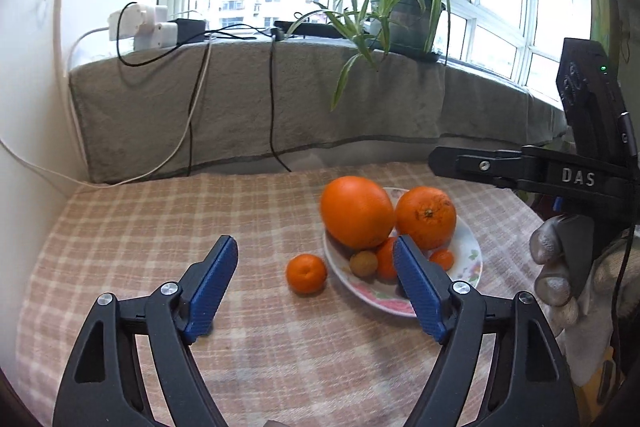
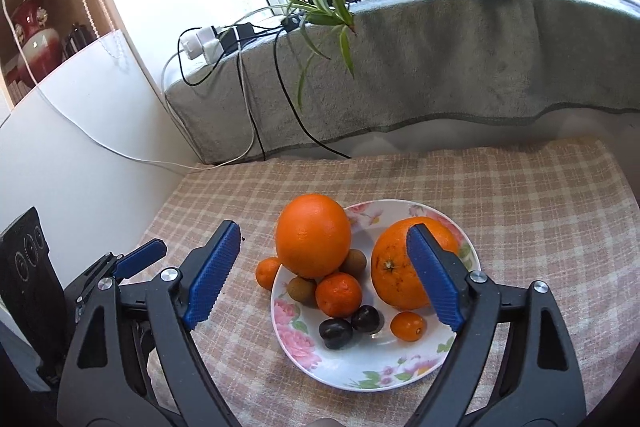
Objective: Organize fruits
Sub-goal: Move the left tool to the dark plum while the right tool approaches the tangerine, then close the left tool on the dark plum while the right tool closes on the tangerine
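A floral plate (image 2: 360, 379) on the checked cloth holds a large orange (image 2: 314, 245), a second orange (image 2: 396, 267), a mandarin (image 2: 338, 293), two brown fruits (image 2: 300, 289), two dark plums (image 2: 335, 333) and a tiny orange fruit (image 2: 407, 326). One small mandarin (image 1: 306, 273) lies on the cloth just left of the plate (image 1: 384, 301). My left gripper (image 1: 314, 243) hangs open above and in front of this mandarin, holding nothing. My right gripper (image 2: 324, 229) is open over the plate's near side, also holding nothing. A gloved hand (image 1: 556, 267) grips its handle.
Behind the table runs a window sill under a grey towel (image 1: 248, 107), with a potted plant (image 1: 404, 15), a power strip (image 1: 148, 23) and cables hanging down to the cloth. A white wall (image 1: 28, 87) closes the left side. A shelf with a red vase (image 2: 34, 39) stands far left.
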The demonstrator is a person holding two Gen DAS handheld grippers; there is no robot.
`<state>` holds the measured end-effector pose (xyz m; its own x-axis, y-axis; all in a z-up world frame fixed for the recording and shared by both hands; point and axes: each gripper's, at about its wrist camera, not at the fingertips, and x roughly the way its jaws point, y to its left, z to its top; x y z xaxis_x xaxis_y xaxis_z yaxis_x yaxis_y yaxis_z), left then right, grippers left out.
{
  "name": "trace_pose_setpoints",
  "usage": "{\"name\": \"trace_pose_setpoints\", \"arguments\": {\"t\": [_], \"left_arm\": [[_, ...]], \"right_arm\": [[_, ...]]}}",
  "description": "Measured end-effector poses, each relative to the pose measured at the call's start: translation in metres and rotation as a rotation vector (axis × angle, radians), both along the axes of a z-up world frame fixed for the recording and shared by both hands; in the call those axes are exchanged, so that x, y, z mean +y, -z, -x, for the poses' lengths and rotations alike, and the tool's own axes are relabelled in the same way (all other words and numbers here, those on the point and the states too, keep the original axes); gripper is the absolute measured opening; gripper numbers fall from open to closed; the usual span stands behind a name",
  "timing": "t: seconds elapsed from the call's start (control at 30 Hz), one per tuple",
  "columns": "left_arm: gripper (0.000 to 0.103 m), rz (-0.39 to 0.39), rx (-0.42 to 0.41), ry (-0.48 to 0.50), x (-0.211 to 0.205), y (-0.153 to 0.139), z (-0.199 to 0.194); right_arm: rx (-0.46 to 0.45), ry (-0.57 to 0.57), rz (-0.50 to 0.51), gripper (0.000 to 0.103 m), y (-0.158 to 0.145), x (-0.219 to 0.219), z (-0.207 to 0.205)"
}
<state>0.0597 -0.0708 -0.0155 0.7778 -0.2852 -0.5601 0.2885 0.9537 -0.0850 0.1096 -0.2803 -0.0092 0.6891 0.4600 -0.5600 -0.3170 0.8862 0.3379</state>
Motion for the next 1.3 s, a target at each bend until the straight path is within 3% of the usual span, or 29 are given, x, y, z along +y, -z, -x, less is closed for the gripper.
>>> {"name": "trace_pose_setpoints", "arguments": {"t": [0.17,0.27,0.43,0.63,0.77,0.97,1.13,1.3], "left_arm": [[0.080,-0.025,0.006,-0.030,0.019,0.004,0.007],[0.080,-0.039,0.022,-0.051,0.033,0.008,0.011],[0.080,-0.059,0.045,-0.079,0.051,0.017,0.018],[0.080,-0.036,0.076,-0.091,0.066,0.028,0.019],[0.077,-0.020,0.101,-0.097,0.072,0.035,0.016],[0.061,0.020,0.140,-0.093,0.078,0.044,0.007],[0.050,0.037,0.176,-0.090,0.082,0.053,-0.001],[0.042,0.056,0.210,-0.086,0.087,0.058,-0.011]], "right_arm": [[-0.069,-0.053,0.036,0.088,-0.010,0.016,0.012],[-0.129,-0.095,0.071,0.101,-0.017,0.027,0.021],[-0.203,-0.175,0.203,0.103,-0.023,0.052,0.031],[-0.182,-0.284,0.346,0.103,-0.014,0.076,0.030],[-0.174,-0.398,0.461,0.092,-0.003,0.098,0.028],[-0.112,-0.563,0.576,0.073,0.015,0.129,0.018],[-0.040,-0.634,0.642,0.055,0.034,0.146,-0.002],[0.034,-0.705,0.698,0.054,0.050,0.159,-0.022]]}}
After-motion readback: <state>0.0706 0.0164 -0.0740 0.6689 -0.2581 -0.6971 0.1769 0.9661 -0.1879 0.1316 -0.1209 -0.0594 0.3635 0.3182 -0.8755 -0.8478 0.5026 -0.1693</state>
